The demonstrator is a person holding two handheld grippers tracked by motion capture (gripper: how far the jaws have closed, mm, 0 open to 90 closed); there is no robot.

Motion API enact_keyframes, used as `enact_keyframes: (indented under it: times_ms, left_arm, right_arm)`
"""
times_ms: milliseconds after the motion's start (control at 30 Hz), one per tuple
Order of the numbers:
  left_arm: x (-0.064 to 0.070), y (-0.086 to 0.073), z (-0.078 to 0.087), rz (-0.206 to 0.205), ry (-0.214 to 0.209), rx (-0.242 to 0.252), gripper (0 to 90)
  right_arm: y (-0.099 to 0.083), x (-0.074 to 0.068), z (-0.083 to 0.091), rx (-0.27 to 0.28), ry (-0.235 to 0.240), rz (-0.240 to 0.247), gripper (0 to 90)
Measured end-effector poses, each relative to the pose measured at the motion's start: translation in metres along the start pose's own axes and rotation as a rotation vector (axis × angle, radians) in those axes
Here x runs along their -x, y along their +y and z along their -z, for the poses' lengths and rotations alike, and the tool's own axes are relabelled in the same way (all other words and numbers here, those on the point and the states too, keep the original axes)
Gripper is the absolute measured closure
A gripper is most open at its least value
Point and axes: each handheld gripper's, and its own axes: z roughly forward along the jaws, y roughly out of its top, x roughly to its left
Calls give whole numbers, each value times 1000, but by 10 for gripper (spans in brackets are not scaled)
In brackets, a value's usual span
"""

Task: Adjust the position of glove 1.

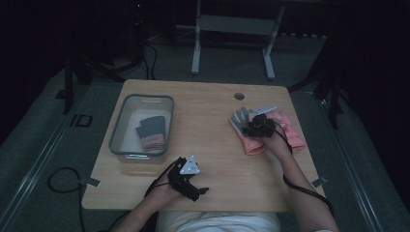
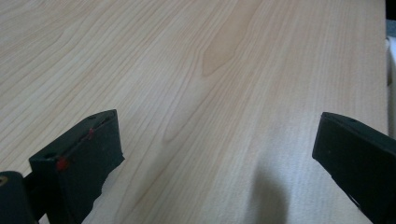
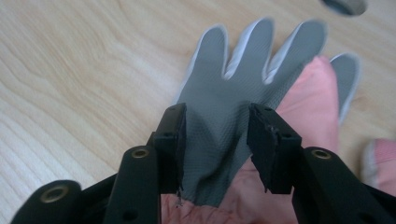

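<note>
Grey-palmed fabric work glove (image 3: 233, 88) with white edging lies flat, fingers fanned, on a pink glove (image 1: 290, 133), right of the clear plastic bin (image 1: 141, 126). My right tongs (image 3: 215, 140) straddle its cuff, pinching the bunched fabric, I judge. One folded grey-and-pink pair (image 1: 153, 132) already in the bin; this glove and the pink ones remain. Left tongs (image 2: 217, 154) spread wide, empty, over the wooden surface (image 2: 187, 70) just below the bin.
</note>
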Motion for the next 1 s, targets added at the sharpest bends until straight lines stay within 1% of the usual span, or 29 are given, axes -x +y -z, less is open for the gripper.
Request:
enact_keyframes:
  times_ms: [67, 100, 167, 200, 300, 400, 500, 567, 600, 633, 667, 733, 767, 833, 900, 933, 1000]
  left_arm:
    - [0, -1, -1, -1, 0, 3, 11]
    - [-1, -1, -1, -3, 0, 3, 11]
    - [0, -1, -1, -8, 2, 0, 11]
    - [1, -1, -1, -13, 1, -1, 11]
    - [2, -1, -2, -19, -4, 1, 11]
    - [2, -1, -2, -16, -4, 0, 11]
    - [2, -1, 0, -14, -5, 6, 11]
    - [2, -1, 0, -11, -5, 10, 11]
    - [2, -1, 0, -11, -5, 10, 11]
    - [2, -1, 0, -12, -4, 9, 11]
    - [2, -1, 0, -13, -3, 9, 11]
    - [2, -1, 1, -11, -2, 13, 11]
    - [2, -2, 1, -10, -1, 14, 11]
    - [2, -2, 1, -10, 0, 13, 11]
    - [3, -2, 2, -9, 1, 16, 11]
    - [3, -2, 2, -11, 3, 16, 11]
    - [3, -2, 2, -13, 5, 18, 10]
  right_arm:
    - [-2, -3, -5, -14, -13, 8, 572]
    - [-3, -3, -6, -14, -21, 5, 582]
    - [-4, -5, -9, -10, -36, -3, 622]
    - [-5, -6, -10, -14, -30, -10, 673]
    - [-6, -8, -13, -21, -33, -33, 749]
    - [-6, -7, -14, -25, -31, -75, 816]
    - [-5, -7, -11, -8, -48, -103, 872]
    - [-3, -9, -4, 14, -56, -144, 879]
    - [-3, -9, -4, 14, -56, -144, 879]
    - [-1, -12, 1, 25, -62, -149, 879]
    - [5, -19, 10, 47, -72, -162, 880]
    - [12, -29, 23, 82, -90, -177, 879]
    - [16, -33, 29, 100, -91, -188, 879]
    - [23, -43, 42, 132, -110, -221, 879]
    - [29, -53, 51, 143, -126, -253, 879]
    - [31, -58, 54, 145, -143, -257, 879]
    - [33, -67, 58, 148, -150, -289, 879]
